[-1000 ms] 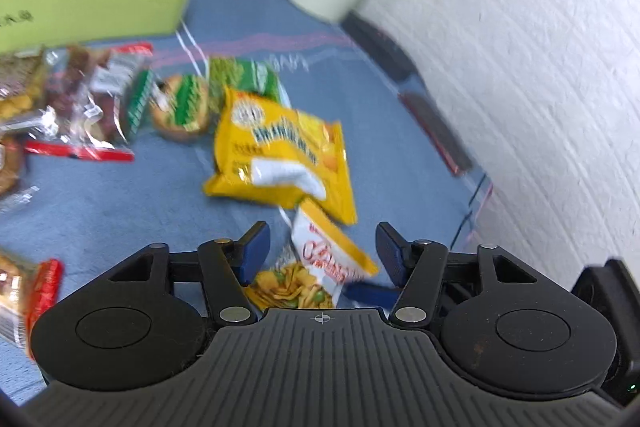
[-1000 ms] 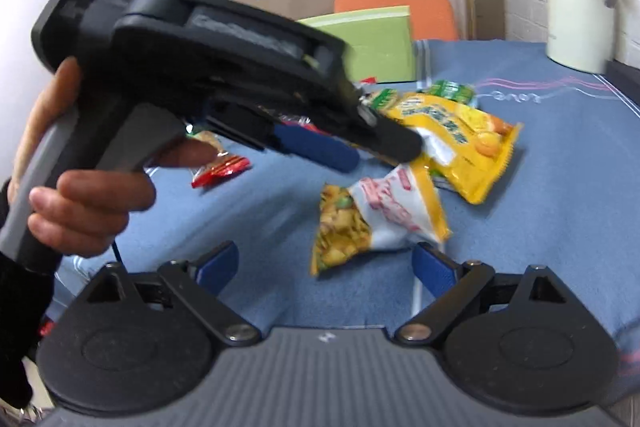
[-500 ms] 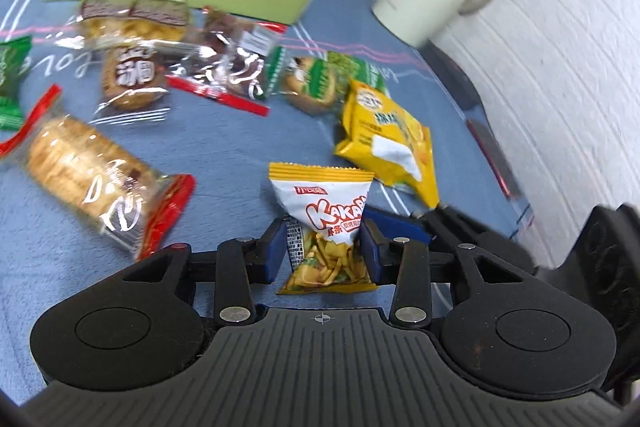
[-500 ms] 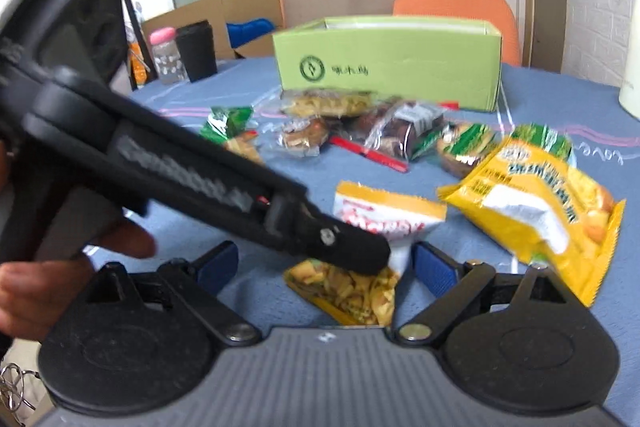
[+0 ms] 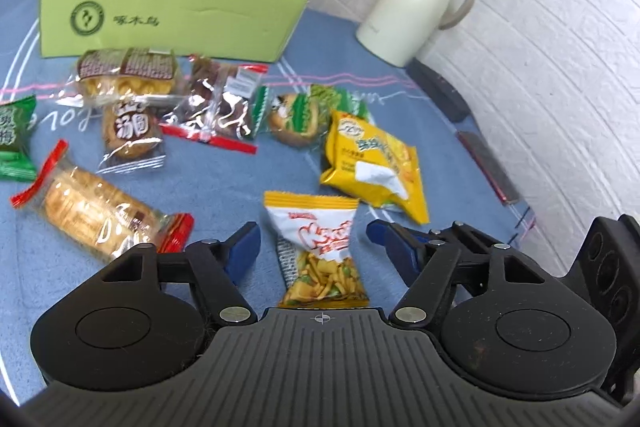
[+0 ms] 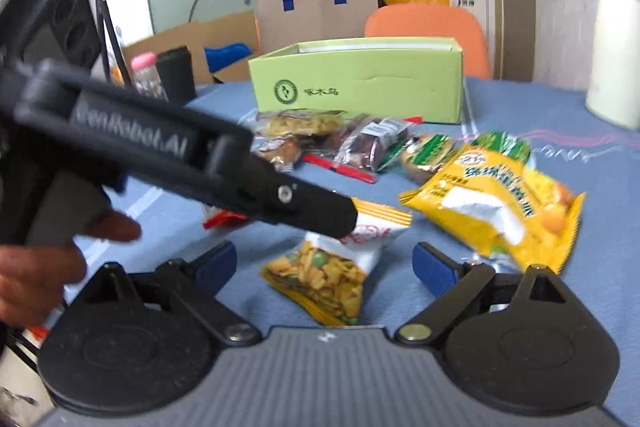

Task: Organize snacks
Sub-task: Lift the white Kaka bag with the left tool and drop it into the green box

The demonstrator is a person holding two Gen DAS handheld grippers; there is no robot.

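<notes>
Both the left tongs (image 5: pixel 313 241) and right tongs (image 6: pixel 325 263) are spread around the small snack packet (image 5: pixel 320 251) on the table (image 5: pixel 224 179).

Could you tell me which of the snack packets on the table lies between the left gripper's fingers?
The small white-and-yellow packet lies between the open left gripper. The larger yellow bag and the clear-wrapped biscuits lie outside its fingers.

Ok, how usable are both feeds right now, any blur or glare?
Left wrist: mostly sharp, fisheye bends the wall, glare on the clear wrappers. Right wrist: the left gripper up close is smeared, flask washed out, box logo readable.
</notes>
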